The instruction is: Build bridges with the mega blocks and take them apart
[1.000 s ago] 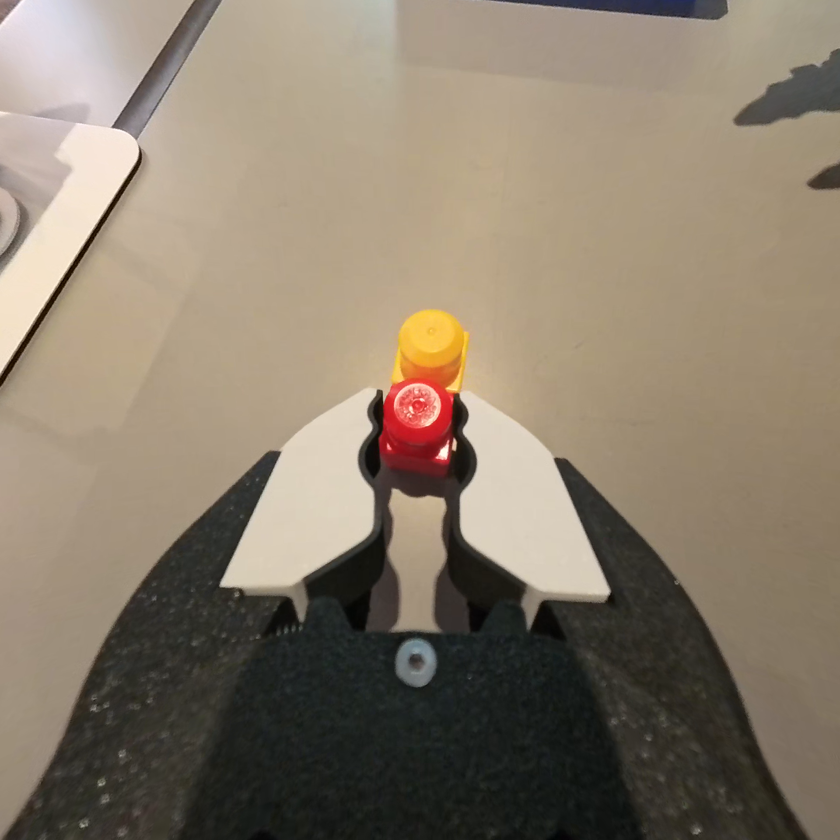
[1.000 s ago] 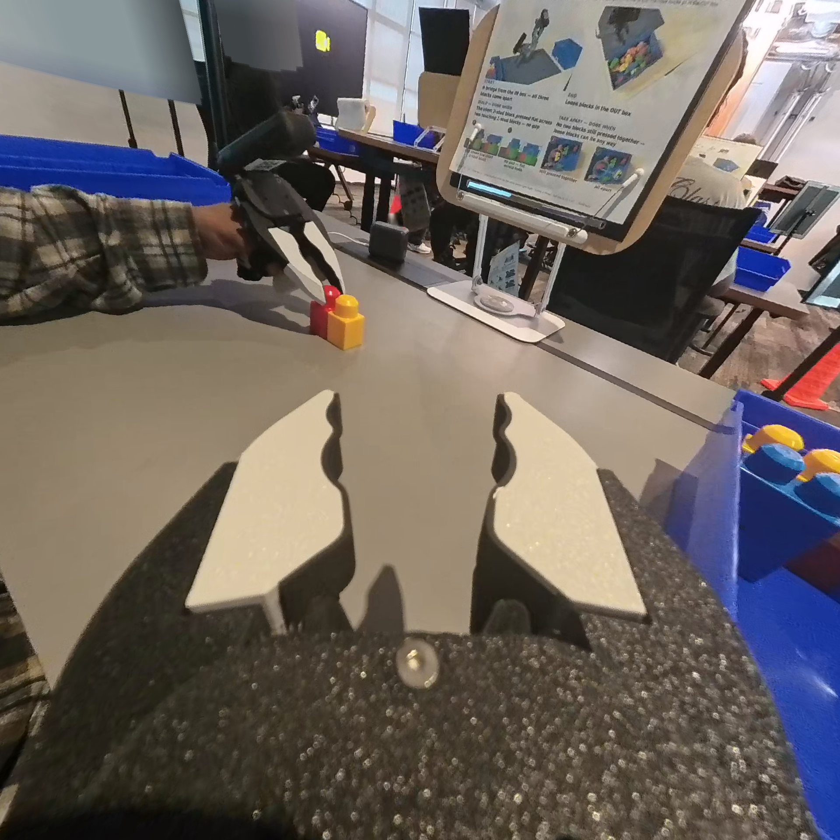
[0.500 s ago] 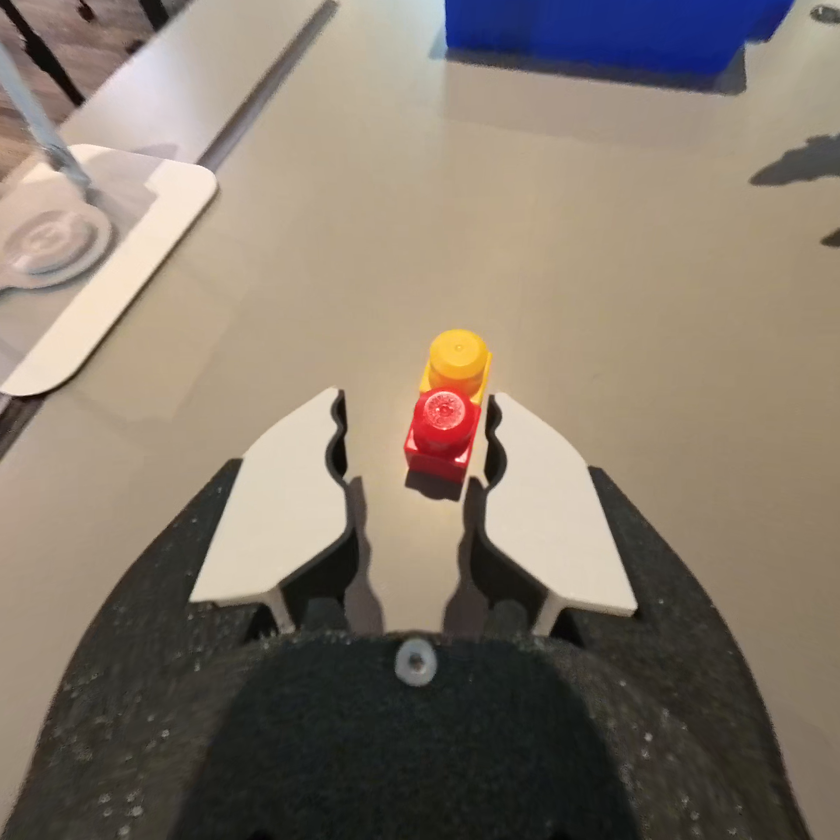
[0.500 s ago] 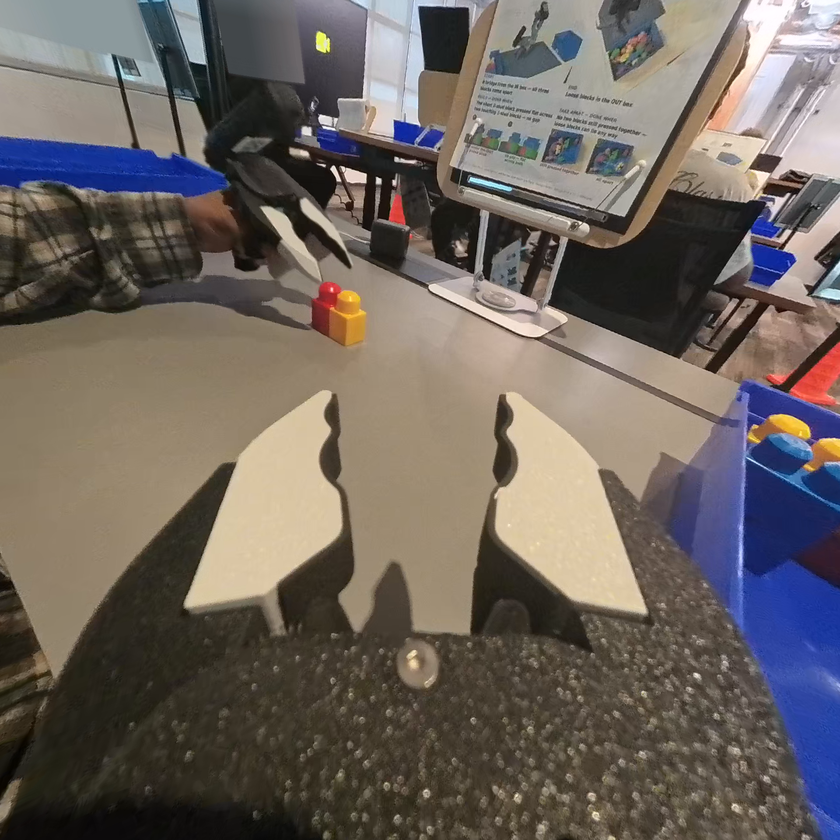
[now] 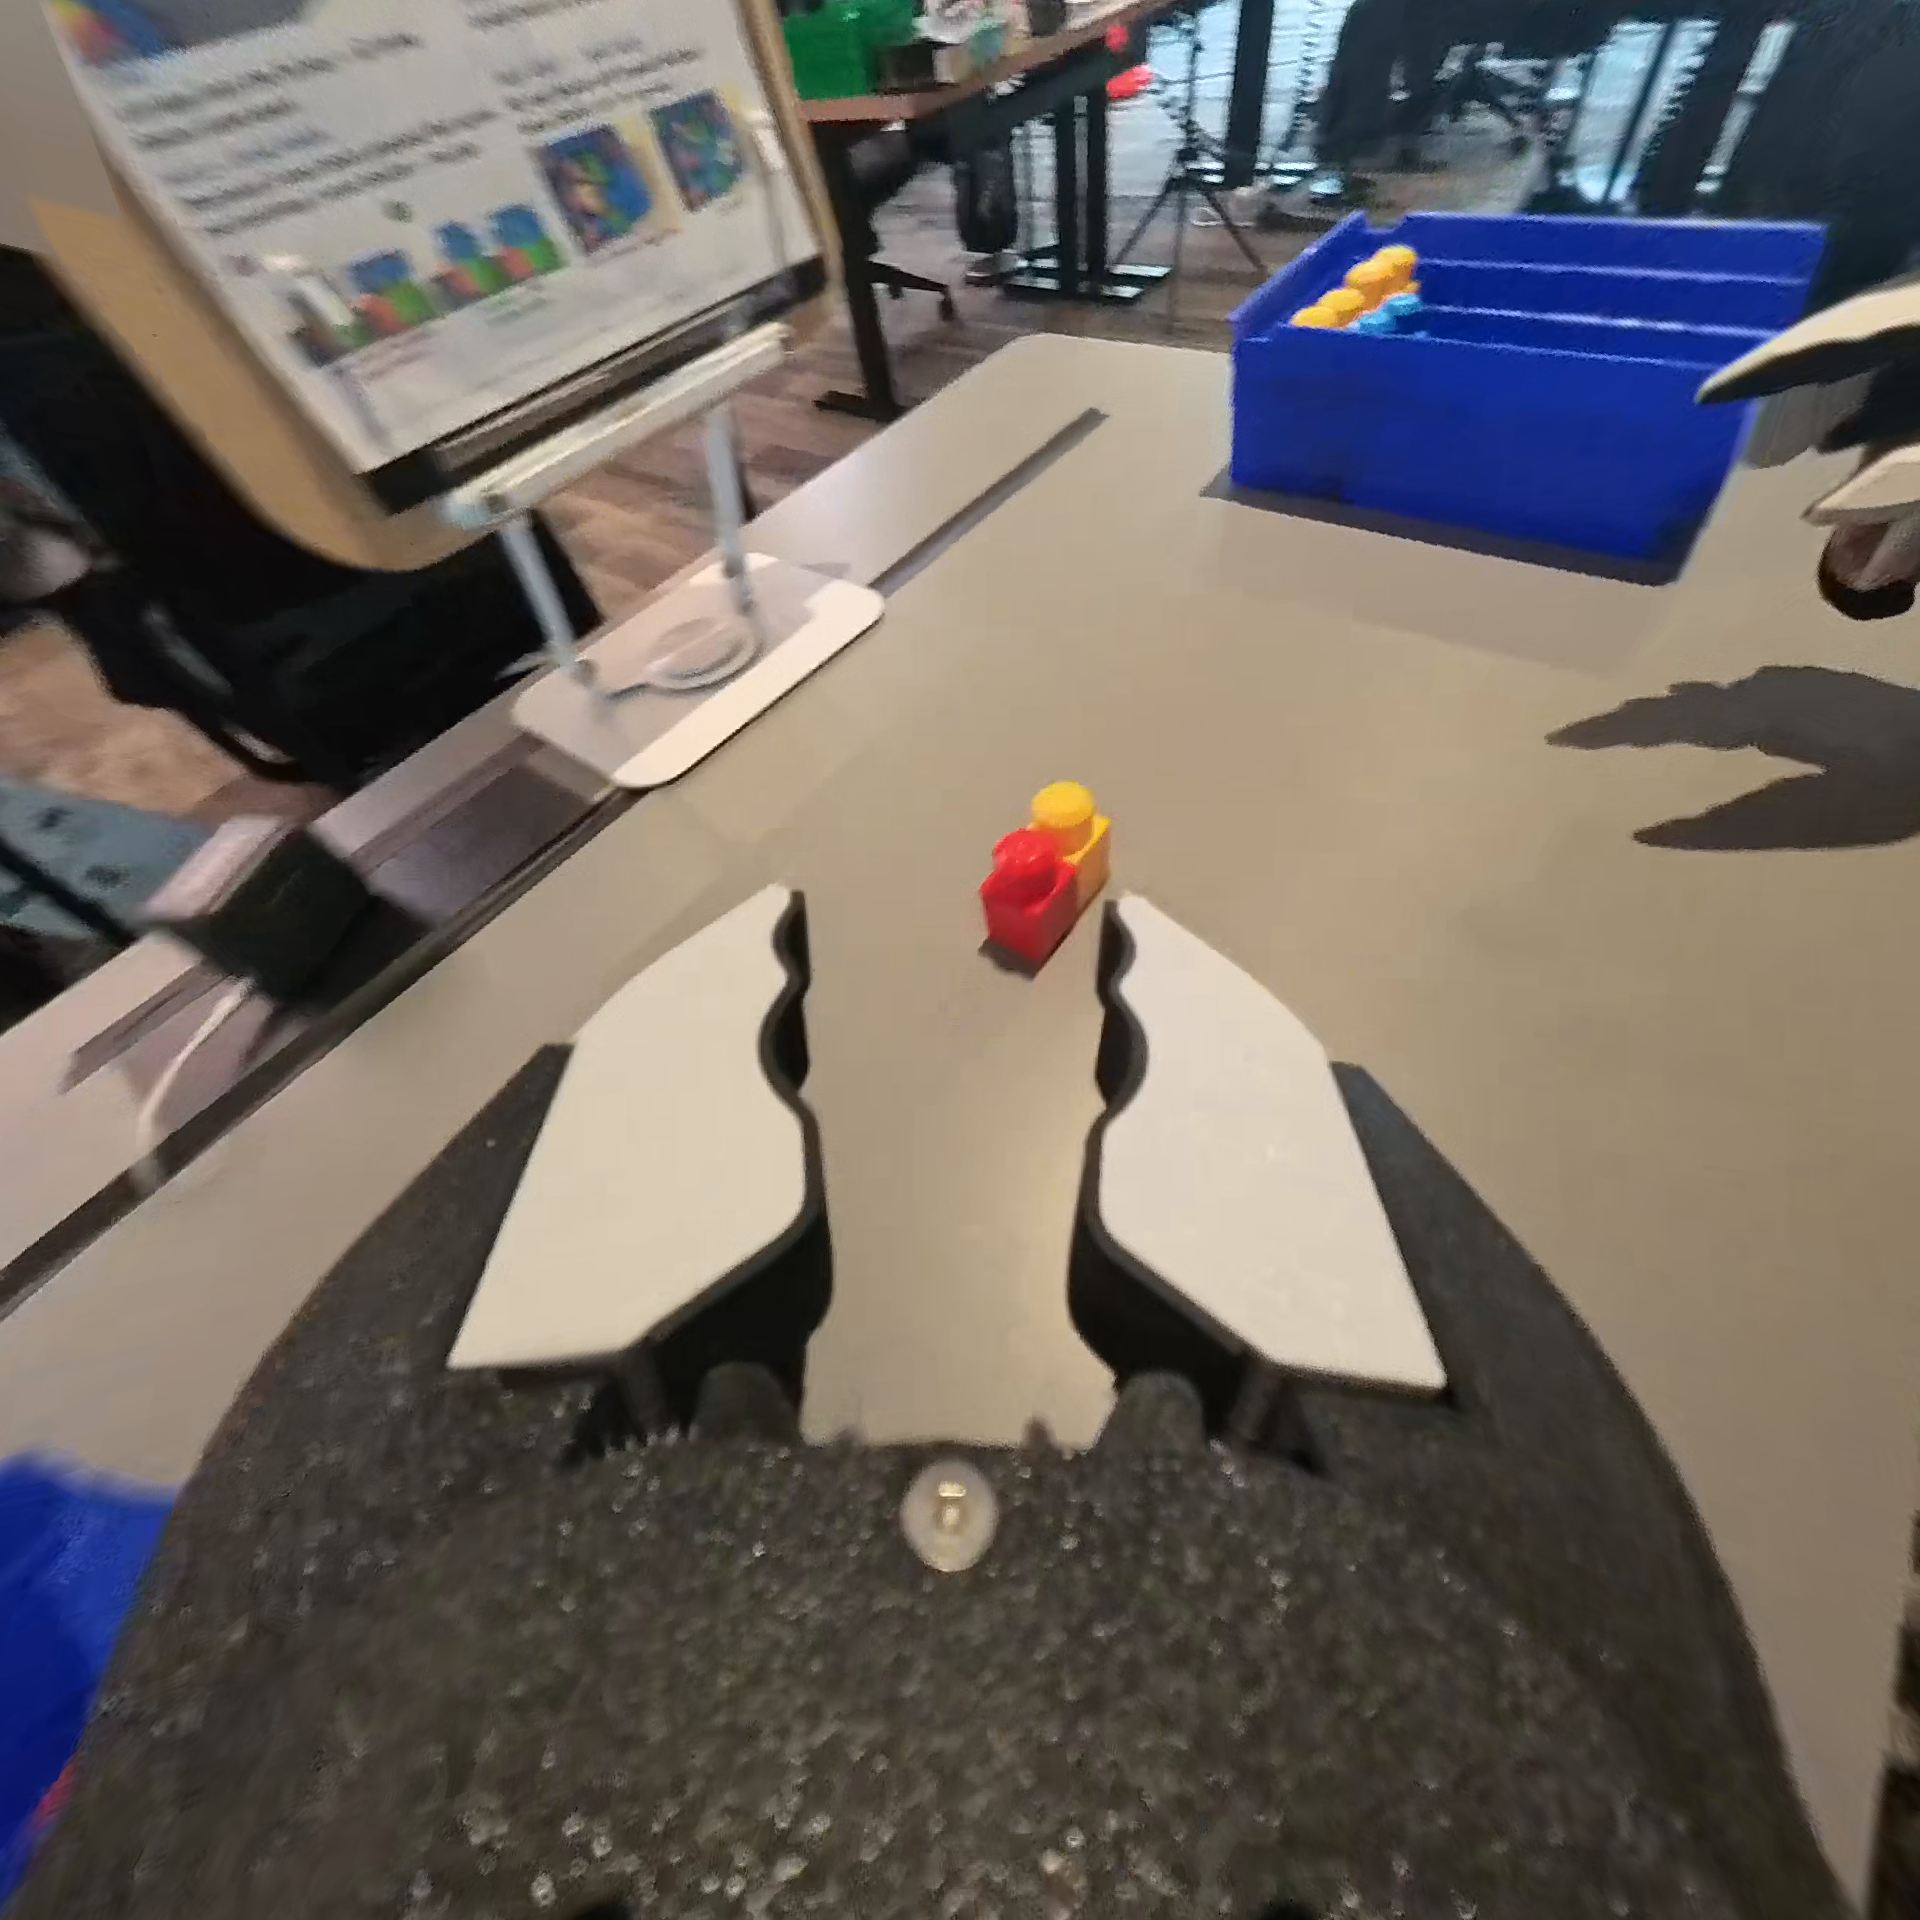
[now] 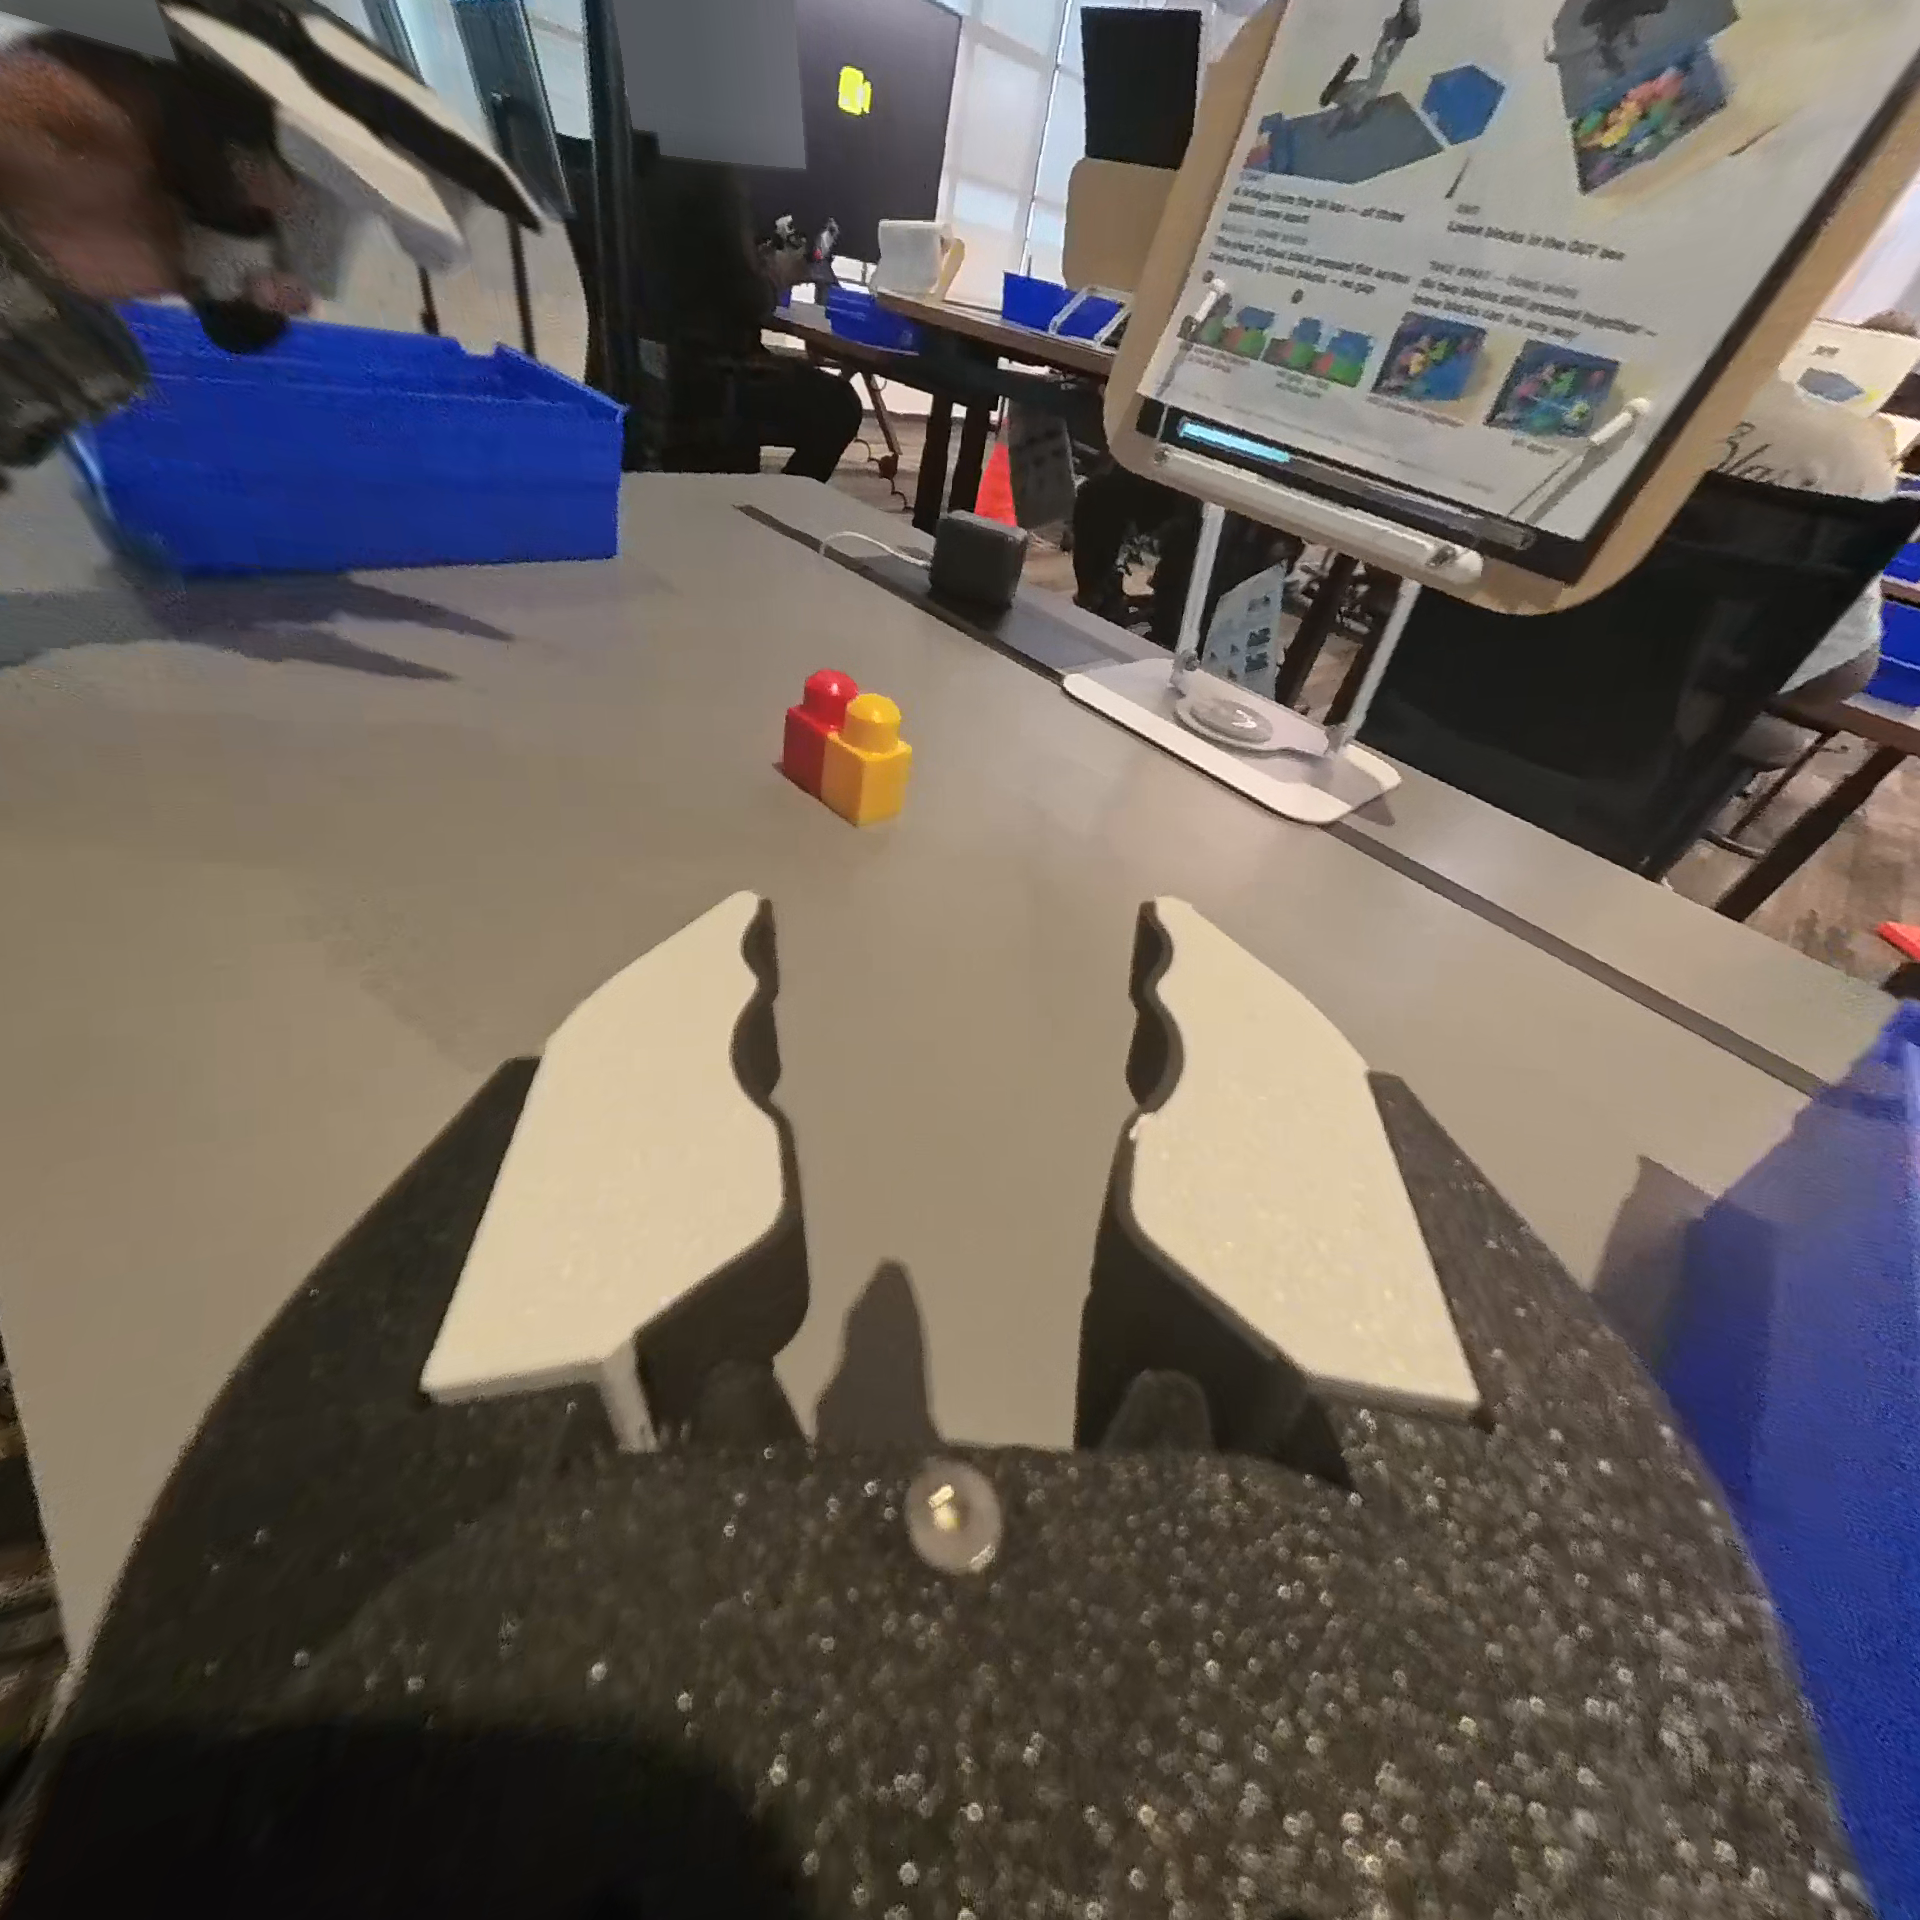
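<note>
**A:** Where are the blocks right now?

**B:** Two of them, red block (image 5: 1023, 906) and yellow block (image 5: 1075, 828), pressed side by side, standing on the grey table (image 5: 1299, 810) out in the open. Nothing is touching them.

**A:** And the grippers?

**B:** Left gripper (image 5: 951, 920) is spread wide, nothing between its fingers (image 5: 665, 1132). The red block sits just beyond the tips, a touch right of centre. Right gripper (image 6: 951, 920) is released too, fingers apart, empty, with the pair farther off and a little left of its line.

**A:** Room to move?

**B:** Plenty around the pair. Bare tabletop on every side of it. From the left wrist view, a blue bin (image 5: 1496, 416) sits far right near the table's far edge, with yellow and blue blocks in its back corner. A stand (image 5: 707, 655) holding an instruction board rests by the dark seam that runs along the left.

**A:** What about from the other side?

**B:** Right wrist view shows another blue bin (image 6: 353, 457) far left, and the left gripper raised above it, blurred, up in the corner. A small dark box (image 6: 977, 561) sits on the seam beyond the blocks. A third bin's blue wall (image 6: 1829, 1247) crowds the near right edge, close to the right finger.
</note>
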Motion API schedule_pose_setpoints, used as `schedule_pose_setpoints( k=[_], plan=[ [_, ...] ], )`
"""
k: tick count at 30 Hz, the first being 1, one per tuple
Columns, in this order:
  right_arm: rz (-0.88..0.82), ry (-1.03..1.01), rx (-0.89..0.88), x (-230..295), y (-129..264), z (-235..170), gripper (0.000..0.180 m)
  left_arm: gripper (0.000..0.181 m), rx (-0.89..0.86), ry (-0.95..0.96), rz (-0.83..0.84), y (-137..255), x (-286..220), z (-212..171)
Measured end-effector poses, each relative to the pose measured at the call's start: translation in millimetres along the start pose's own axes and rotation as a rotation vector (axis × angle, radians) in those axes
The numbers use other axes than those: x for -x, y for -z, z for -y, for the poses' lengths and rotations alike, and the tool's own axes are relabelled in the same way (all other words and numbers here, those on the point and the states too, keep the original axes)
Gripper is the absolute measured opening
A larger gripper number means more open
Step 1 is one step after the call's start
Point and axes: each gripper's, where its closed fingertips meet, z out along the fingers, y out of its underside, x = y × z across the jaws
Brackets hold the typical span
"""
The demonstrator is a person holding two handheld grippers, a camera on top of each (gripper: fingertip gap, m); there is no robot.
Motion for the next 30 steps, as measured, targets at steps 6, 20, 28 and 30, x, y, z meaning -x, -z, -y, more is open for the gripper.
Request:
schedule_pose_setpoints(
  k=[6, 20, 28, 30],
  plan=[
    [0.035, 0.011, 0.0, 6, -14, 6, 0.065, 0.057, 0.163, 0.133, 0.275, 119, 73, -41],
    [0.104, 0.046, 0.009, 17, -49, 21, 0.065, 0.054, 0.536, 0.404, 0.491, 201, 151, -168],
    [0.082, 0.044, 0.037, 15, -44, 15, 0.065, 0.05, 0.665, 0.514, 0.478, 174, 161, -217],
    [0.072, 0.035, 0.037, 13, -42, 13, 0.065, 0.049, 0.725, 0.512, 0.497, 174, 164, -227]
  ],
)
